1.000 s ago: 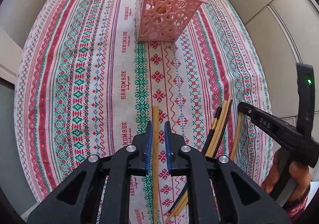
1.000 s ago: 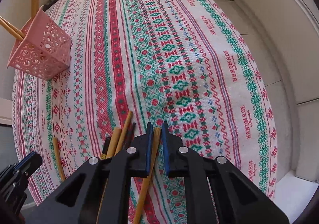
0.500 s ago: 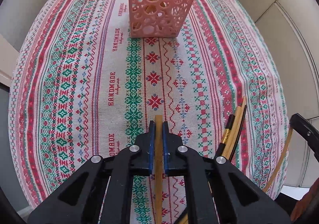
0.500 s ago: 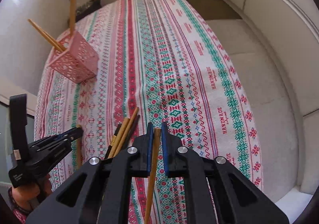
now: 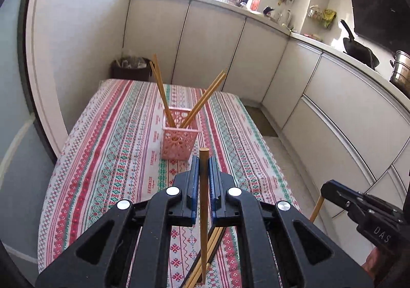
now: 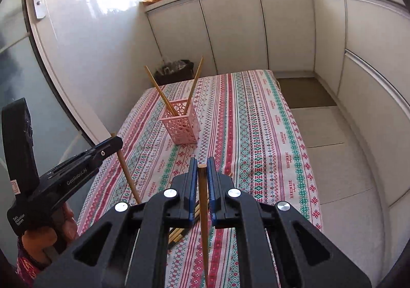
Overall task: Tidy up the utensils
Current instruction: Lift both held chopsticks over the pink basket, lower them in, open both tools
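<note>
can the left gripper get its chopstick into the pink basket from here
Probably yes. The left gripper is shut on a chopstick, the cloth up to the pink basket is bare, and its top is open between the leaning chopsticks.

"HANDMADE" repeats along the tablecloth [image 6: 289, 157] ahead of the tool. The left gripper [image 6: 112, 143] beside it reads "GenRobot.AI" and "Data Acquisition System".

Ahead of my left gripper [image 5: 203, 162], black with blue pads, I see a pink perforated basket [image 5: 179, 143] on a tablecloth [image 5: 115, 159] striped red, green and white. The chopstick [image 5: 204, 211] between its pads is tan wood; the cabinets [image 5: 210, 47] beyond look off-white.
</note>
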A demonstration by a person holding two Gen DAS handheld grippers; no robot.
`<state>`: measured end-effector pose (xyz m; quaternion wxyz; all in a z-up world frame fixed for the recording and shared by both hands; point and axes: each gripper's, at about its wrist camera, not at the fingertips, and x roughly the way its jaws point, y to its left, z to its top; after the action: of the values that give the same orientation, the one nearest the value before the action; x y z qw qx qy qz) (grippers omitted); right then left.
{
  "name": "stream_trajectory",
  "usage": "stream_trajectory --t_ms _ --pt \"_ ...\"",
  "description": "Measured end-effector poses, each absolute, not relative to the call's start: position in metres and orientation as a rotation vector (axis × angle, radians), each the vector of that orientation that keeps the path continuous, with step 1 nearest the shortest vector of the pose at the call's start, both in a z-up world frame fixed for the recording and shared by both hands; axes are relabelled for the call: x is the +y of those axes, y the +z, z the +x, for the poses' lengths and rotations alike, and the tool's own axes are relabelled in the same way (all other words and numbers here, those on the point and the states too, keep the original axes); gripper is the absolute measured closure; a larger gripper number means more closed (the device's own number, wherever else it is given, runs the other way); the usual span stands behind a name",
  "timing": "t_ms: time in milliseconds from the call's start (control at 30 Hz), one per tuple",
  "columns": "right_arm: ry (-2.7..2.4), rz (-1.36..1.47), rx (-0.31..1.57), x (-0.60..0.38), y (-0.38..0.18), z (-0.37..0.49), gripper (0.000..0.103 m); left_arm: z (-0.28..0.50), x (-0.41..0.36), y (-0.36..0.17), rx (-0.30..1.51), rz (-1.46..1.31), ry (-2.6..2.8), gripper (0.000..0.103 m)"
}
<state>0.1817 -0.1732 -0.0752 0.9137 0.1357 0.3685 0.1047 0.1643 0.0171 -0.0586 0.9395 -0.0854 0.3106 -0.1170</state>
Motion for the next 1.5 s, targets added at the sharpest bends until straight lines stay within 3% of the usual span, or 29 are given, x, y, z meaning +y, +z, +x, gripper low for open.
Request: stream_trajectory --t_ms 467,733,833,900,967,1167,1500 --pt "0.266 0.249 0.605 -0.170 -0.017 0.211 0.095 0.247 0.020 0.043 0.267 -0.164 -0.113 0.097" --pt "0.271 0.263 0.573 -0.167 -0.011 0.254 0.095 0.320 0.029 0.022 0.255 -0.178 -0.060 0.097" --pt "0.273 0.275 0.567 -0.166 -0.008 0.269 0.095 0.338 0.031 -0.003 0.336 -0.177 -0.067 0.096" --pt "0.278 0.280 0.556 -0.163 -0.004 0.278 0.095 0.339 0.034 -0.017 0.387 -0.173 -0.050 0.088" --pt "0.278 0.279 0.532 -0.160 0.001 0.286 0.095 0.328 0.043 -0.022 0.400 -0.178 -0.019 0.066" --pt "0.275 0.274 0.464 -0.142 0.017 0.315 0.095 0.277 0.062 -0.008 0.395 -0.224 0.030 0.047" --pt "0.247 0.308 0.426 -0.123 0.013 0.375 0.095 0.245 0.082 -0.016 0.422 -0.250 0.064 0.046"
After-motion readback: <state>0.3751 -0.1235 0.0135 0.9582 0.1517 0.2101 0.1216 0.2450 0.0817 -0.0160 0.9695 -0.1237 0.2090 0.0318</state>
